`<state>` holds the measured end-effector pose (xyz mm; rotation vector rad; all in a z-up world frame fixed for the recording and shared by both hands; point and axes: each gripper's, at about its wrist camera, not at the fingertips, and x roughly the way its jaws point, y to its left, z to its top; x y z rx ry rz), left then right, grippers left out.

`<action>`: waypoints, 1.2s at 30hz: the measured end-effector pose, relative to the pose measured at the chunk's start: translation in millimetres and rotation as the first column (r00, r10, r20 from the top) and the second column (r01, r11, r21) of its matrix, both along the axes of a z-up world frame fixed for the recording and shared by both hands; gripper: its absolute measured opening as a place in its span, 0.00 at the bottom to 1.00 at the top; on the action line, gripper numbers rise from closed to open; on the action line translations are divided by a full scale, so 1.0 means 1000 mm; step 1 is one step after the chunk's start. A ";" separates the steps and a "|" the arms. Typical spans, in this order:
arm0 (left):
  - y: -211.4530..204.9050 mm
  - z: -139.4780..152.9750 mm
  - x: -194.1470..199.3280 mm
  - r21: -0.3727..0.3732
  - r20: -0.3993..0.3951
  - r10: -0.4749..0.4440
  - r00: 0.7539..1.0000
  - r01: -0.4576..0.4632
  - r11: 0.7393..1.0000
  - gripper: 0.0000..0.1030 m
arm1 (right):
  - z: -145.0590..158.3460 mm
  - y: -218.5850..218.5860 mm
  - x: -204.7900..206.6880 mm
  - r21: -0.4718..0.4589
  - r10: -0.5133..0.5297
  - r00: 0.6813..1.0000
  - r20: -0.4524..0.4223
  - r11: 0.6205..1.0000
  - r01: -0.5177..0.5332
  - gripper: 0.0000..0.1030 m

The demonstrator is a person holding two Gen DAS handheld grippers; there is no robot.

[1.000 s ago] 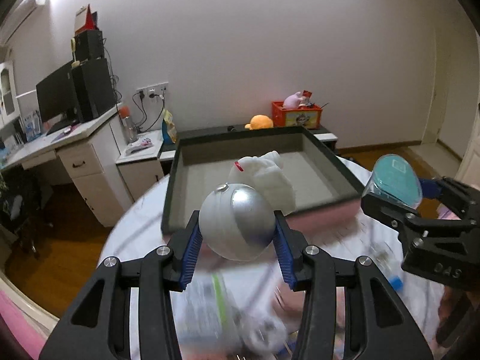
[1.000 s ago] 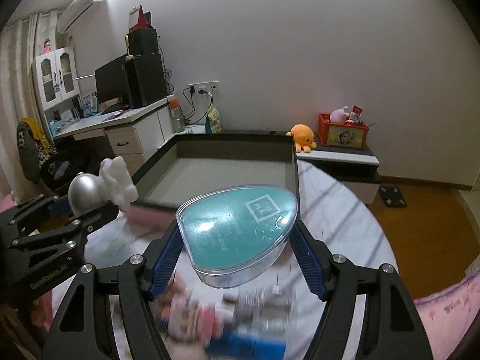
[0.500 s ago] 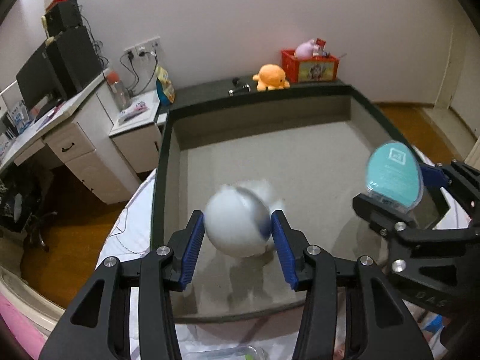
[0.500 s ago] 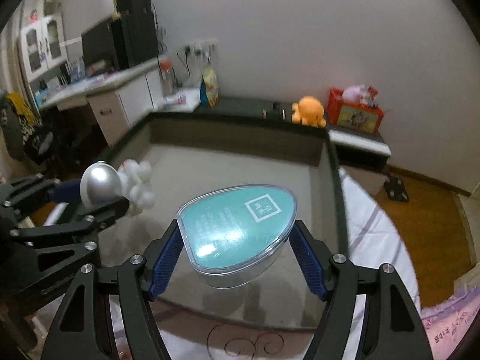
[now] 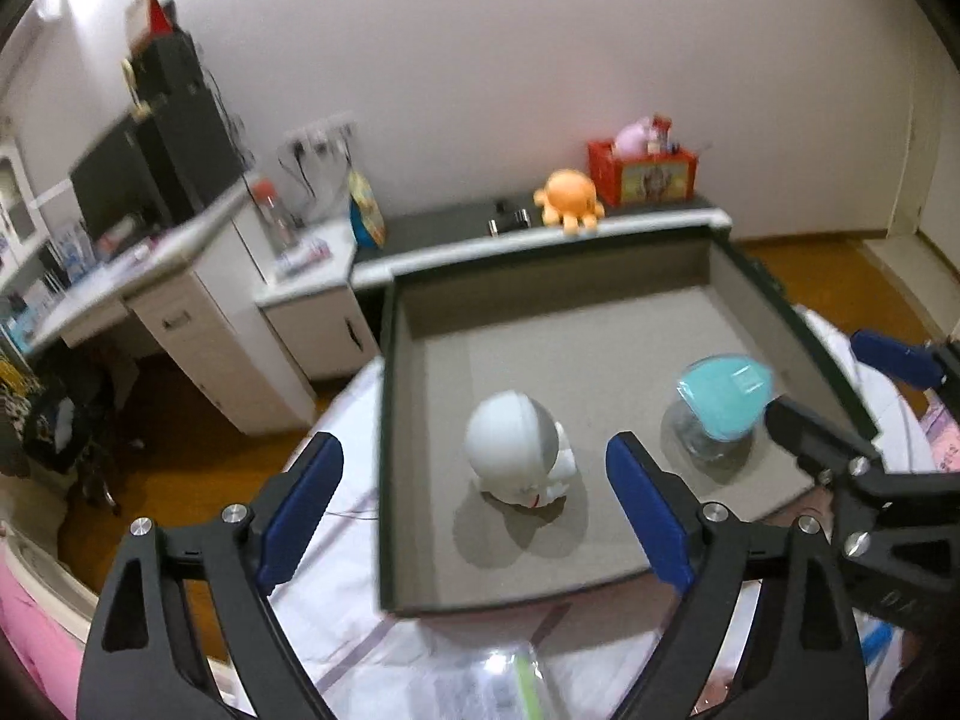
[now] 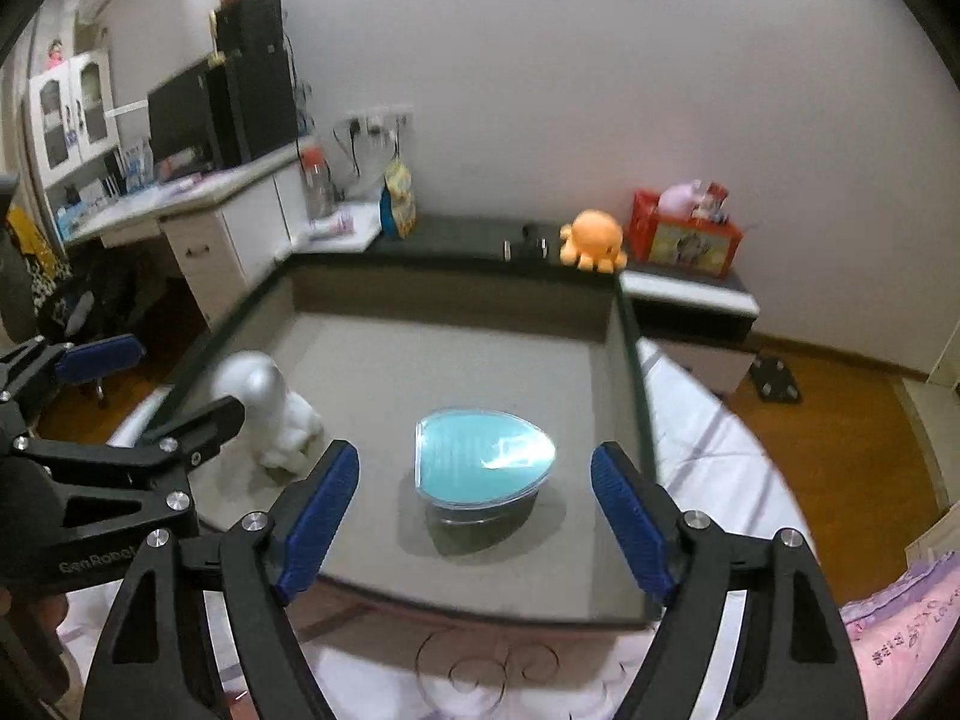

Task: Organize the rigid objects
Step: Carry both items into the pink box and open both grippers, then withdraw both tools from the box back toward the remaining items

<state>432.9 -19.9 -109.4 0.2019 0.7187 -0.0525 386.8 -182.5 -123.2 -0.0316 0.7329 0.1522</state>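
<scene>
A white and silver round-headed figurine (image 5: 519,450) rests on the grey floor of a dark-rimmed tray (image 5: 384,420), at its front left. My left gripper (image 5: 474,516) hovers above it, jaws opening, pads well clear of it. A teal egg-shaped clear case (image 6: 483,459) sits on the tray floor at the front right. My right gripper (image 6: 474,516) is over the case, jaws opening too, its blue pads (image 6: 630,516) apart from the case. The case (image 5: 723,402) and right gripper (image 5: 840,396) also show in the left wrist view, the figurine (image 6: 270,414) and tray (image 6: 633,372) in the right.
The tray lies on a round table with a white patterned cloth (image 6: 708,432). Packets (image 5: 480,690) lie on the cloth near the front. Behind stand a low dark bench with an orange plush (image 5: 570,201) and a red box (image 5: 645,171), and a white desk (image 5: 150,276) at left.
Both grippers moved forward over the tray, then their jaws spread. The figurine and the teal case left the pads and now rest on the tray floor.
</scene>
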 end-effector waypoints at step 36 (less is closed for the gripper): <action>0.042 -0.012 -0.308 -0.111 0.275 0.146 0.950 -0.120 0.987 1.00 | 0.023 -0.012 -0.306 0.074 -0.082 0.956 0.281 0.995 0.064 0.83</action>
